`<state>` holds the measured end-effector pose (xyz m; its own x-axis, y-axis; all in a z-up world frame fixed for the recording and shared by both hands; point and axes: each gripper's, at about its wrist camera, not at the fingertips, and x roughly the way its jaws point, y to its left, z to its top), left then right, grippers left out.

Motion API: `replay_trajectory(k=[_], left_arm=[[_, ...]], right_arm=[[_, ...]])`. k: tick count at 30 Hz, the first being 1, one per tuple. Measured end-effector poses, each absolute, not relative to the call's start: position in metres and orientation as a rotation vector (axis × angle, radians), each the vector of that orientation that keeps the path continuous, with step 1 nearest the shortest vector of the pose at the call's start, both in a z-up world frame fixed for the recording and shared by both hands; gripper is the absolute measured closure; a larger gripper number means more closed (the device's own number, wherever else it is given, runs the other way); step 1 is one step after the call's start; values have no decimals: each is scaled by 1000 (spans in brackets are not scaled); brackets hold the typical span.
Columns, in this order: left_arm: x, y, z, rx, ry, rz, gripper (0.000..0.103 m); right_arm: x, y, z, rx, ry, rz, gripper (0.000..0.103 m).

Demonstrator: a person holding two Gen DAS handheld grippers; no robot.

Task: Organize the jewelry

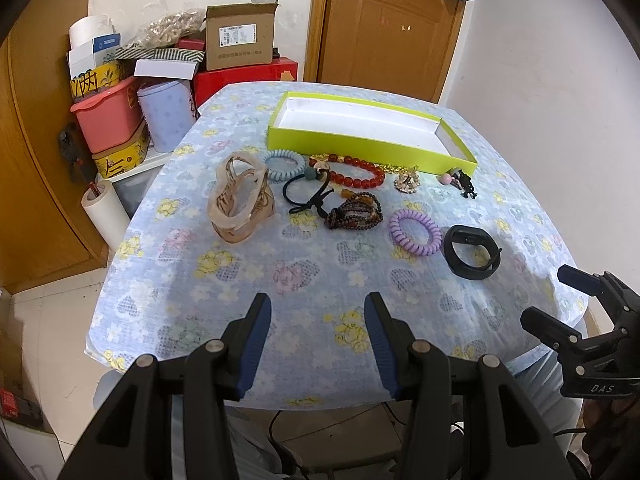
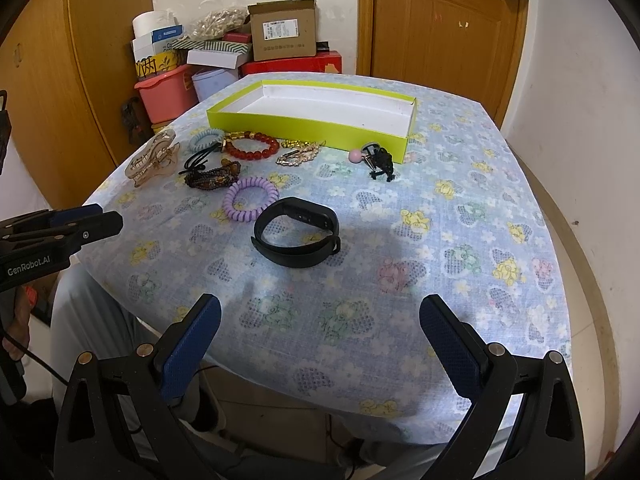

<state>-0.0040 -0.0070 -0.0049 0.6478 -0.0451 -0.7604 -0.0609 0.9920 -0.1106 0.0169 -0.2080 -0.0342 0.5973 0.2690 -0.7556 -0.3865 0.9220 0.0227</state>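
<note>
A lime-green box point(image 1: 360, 146) point(image 2: 304, 126) with a bare white inside lies at the table's far side. In front of it lie a beige hair claw point(image 1: 240, 200) point(image 2: 150, 158), a blue coil tie point(image 1: 285, 164), a red bead bracelet point(image 1: 354, 172) point(image 2: 252, 147), a black elastic point(image 1: 306, 194), a brown bead bracelet point(image 1: 354, 212) point(image 2: 212, 176), a purple coil tie point(image 1: 415, 226) point(image 2: 250, 199), a black wristband point(image 1: 472, 252) point(image 2: 296, 232), a gold brooch point(image 2: 298, 154) and a pink-ball tie point(image 2: 378, 160). My left gripper point(image 1: 318, 320) and right gripper point(image 2: 320, 320) hover open over the near edge, holding nothing.
The table wears a blue flowered cloth point(image 2: 460, 240). Boxes, a pink bin point(image 1: 108, 120) and a paper roll point(image 1: 102, 212) crowd the floor at far left. A wooden door point(image 1: 388, 28) stands behind. A person's legs show under the near edge.
</note>
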Motion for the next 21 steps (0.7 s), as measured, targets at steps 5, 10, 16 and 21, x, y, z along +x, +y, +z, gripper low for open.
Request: replay_trajectory(k=[5, 10, 16, 21], left_arm=[[-4, -7, -5, -131, 867, 10, 53], [-4, -8, -5, -131, 867, 9, 53], [-4, -8, -6, -133, 868, 6, 53], [-5, -8, -7, -137, 867, 0, 53]], right_arm=[[17, -208, -34, -149, 850, 382, 3], [17, -208, -35, -149, 851, 382, 3], [17, -208, -35, -148, 851, 382, 3], [17, -208, -35, -148, 852, 382, 3]])
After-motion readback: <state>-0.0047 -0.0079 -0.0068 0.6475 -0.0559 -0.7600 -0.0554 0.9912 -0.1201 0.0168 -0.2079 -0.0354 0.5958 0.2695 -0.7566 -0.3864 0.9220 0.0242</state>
